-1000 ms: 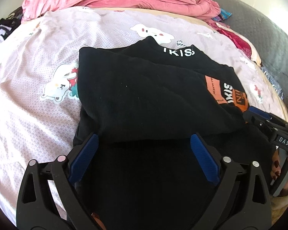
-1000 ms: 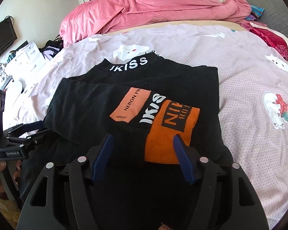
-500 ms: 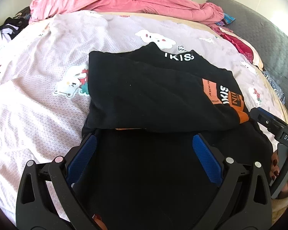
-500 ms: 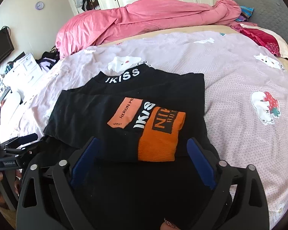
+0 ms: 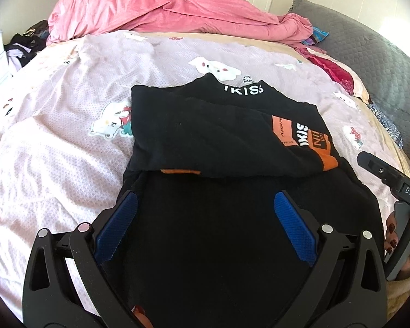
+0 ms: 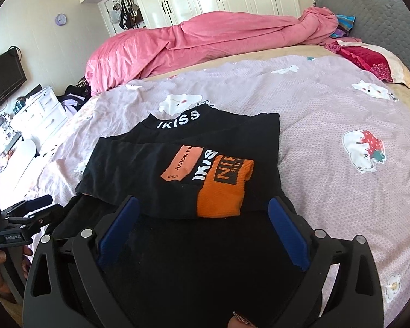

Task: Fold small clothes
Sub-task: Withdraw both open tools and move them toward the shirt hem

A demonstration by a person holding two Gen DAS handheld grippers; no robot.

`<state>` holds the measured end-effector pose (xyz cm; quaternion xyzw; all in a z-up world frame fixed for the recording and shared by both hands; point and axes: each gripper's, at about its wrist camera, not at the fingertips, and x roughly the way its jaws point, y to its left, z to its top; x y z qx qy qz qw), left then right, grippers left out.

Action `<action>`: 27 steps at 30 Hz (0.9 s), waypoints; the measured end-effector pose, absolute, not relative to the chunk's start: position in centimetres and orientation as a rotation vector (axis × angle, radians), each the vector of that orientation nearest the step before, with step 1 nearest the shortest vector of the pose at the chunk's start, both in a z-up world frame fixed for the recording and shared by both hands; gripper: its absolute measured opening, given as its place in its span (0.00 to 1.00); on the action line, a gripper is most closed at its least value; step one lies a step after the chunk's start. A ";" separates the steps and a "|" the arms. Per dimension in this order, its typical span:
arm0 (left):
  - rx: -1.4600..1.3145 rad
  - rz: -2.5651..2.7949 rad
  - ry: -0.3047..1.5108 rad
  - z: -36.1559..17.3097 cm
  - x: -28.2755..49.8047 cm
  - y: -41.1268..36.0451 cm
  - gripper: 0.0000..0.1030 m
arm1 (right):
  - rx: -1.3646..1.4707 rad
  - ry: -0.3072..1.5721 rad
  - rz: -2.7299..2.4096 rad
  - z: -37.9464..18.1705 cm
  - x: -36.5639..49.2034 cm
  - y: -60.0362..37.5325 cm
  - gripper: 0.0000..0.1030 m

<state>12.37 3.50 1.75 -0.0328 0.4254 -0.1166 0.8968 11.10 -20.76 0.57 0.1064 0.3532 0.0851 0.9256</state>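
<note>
Lying on the lilac cartoon-print bedsheet (image 5: 68, 142), the black top (image 5: 205, 136) sits at frame centre, its upper part doubled over the lower part. The left gripper (image 5: 205, 221) hovers at 6 o'clock over the lower fabric, jaws spread wide and holding nothing. An orange cuff (image 6: 224, 186) rests on the folded layer at 3 o'clock of the garment. The right gripper (image 6: 203, 227) hangs above the near hem, jaws likewise wide apart and empty. A pink duvet (image 6: 205, 43) lies bunched at 12 o'clock.

Right tongs (image 6: 202, 232), narrow around the black sweater's (image 6: 183, 142) orange cuff (image 6: 221, 188) before, now spread wide; both tongs drawn back.
</note>
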 end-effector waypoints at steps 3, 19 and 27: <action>-0.071 -0.237 0.879 1.8 11.7 3.7 0.91 | 0.231 0.717 0.177 0.7 10.3 -21.3 0.93; -0.091 -0.185 0.856 1.7 8.9 5.5 0.91 | 0.242 0.722 0.163 0.1 7.2 -22.3 0.93; -0.096 -0.160 0.857 1.2 7.8 6.6 0.91 | 0.233 0.735 0.175 -0.3 6.1 -22.0 0.93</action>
